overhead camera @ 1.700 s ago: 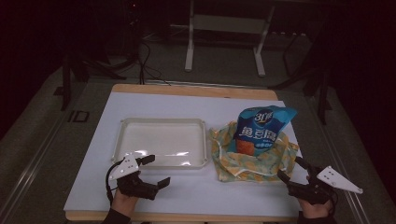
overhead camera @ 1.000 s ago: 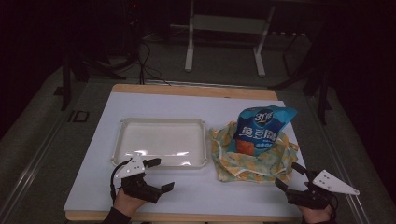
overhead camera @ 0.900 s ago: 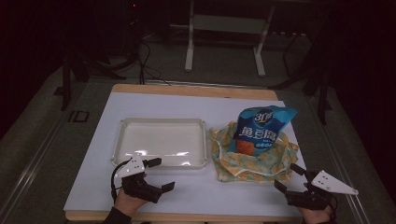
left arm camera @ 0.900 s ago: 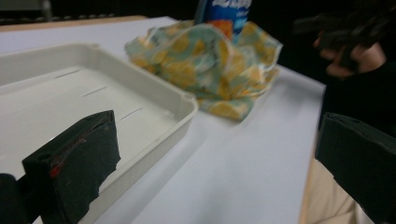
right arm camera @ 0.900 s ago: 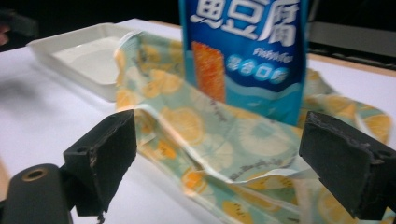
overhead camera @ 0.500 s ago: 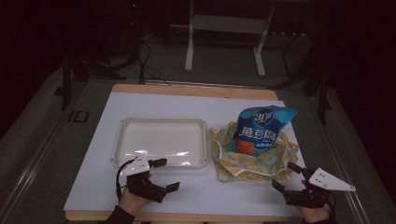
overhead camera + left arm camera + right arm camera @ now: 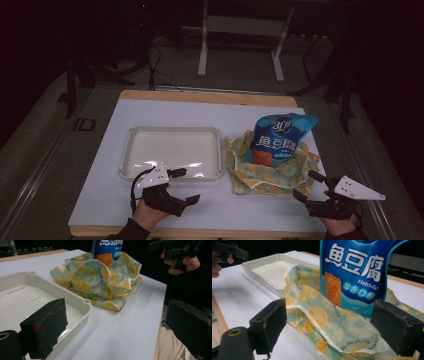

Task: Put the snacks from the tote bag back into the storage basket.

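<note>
A blue fish tofu snack bag (image 7: 281, 137) (image 7: 357, 272) (image 7: 108, 250) stands upright on a crumpled lemon-print cloth bag (image 7: 270, 167) (image 7: 324, 322) (image 7: 100, 282) at the table's right. A white tray (image 7: 172, 151) (image 7: 15, 297) (image 7: 270, 270) lies empty left of it. My left gripper (image 7: 182, 186) (image 7: 120, 322) is open just in front of the tray's near right corner, holding nothing. My right gripper (image 7: 307, 185) (image 7: 332, 327) is open at the cloth's near right edge, jaws on either side of it, not gripping.
The white table top (image 7: 165, 112) ends in a wooden front edge (image 7: 200, 232) right by both hands. Behind the table stand a metal frame (image 7: 240, 30) and cables on the dark floor.
My left gripper moved right and forward toward the tray's near right corner. My right gripper edged left toward the cloth.
</note>
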`<state>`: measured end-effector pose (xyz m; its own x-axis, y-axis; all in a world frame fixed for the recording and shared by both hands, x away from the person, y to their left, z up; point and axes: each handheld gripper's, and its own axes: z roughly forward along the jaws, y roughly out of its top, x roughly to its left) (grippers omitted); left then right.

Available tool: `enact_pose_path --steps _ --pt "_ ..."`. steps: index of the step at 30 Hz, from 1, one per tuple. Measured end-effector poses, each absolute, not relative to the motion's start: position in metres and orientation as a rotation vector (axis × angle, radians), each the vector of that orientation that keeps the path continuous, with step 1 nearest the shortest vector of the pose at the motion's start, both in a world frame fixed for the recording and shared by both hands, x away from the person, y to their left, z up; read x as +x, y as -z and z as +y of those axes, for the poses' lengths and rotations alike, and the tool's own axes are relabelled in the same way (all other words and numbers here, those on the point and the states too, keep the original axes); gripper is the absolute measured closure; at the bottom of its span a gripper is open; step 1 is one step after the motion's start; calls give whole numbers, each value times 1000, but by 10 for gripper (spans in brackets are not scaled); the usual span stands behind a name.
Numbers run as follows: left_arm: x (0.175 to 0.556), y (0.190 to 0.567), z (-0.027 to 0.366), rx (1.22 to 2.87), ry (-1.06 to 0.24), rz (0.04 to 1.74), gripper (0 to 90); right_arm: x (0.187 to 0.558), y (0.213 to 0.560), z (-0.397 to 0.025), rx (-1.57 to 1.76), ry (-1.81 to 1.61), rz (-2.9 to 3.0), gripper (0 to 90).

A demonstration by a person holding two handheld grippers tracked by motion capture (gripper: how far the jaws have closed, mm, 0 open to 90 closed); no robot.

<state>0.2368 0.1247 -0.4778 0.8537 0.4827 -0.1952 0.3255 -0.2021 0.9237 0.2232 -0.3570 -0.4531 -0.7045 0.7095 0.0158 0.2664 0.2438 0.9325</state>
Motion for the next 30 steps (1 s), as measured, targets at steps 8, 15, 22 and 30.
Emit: enact_pose_path --steps 8,15,22,30 --pt "245 470 109 1843 -163 604 44 226 449 -356 867 -1443 2113 147" --pt "257 460 95 1849 -196 619 44 230 444 -357 862 -1455 2108 155" --pt "264 459 81 1861 -224 646 45 232 440 -354 845 -1430 2099 155" --pt "271 449 65 1864 -242 607 45 239 433 -349 819 -1434 2084 171"
